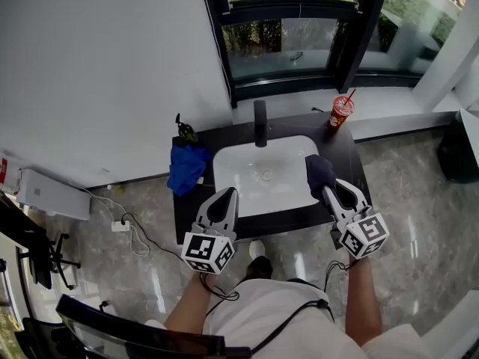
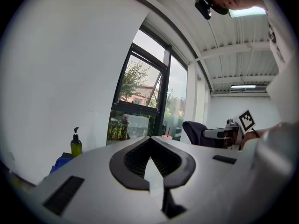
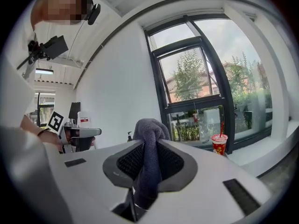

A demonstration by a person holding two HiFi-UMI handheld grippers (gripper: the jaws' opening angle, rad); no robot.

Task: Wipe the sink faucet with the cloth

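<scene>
counter [image 1: 349, 164]: black faucet [image 1: 260, 123] behind sink [image 1: 233, 179].
right claw [image 3: 148, 143]: clamped on grey cloth [image 3: 149, 158], ready to wipe.
left claw [image 2: 150, 139]: together, empty.

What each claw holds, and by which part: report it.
The right claw is shut on the dark grey terry cloth, pinched along a bunched fold, with a wad bulging out beyond it. The left claw is shut on nothing.
</scene>
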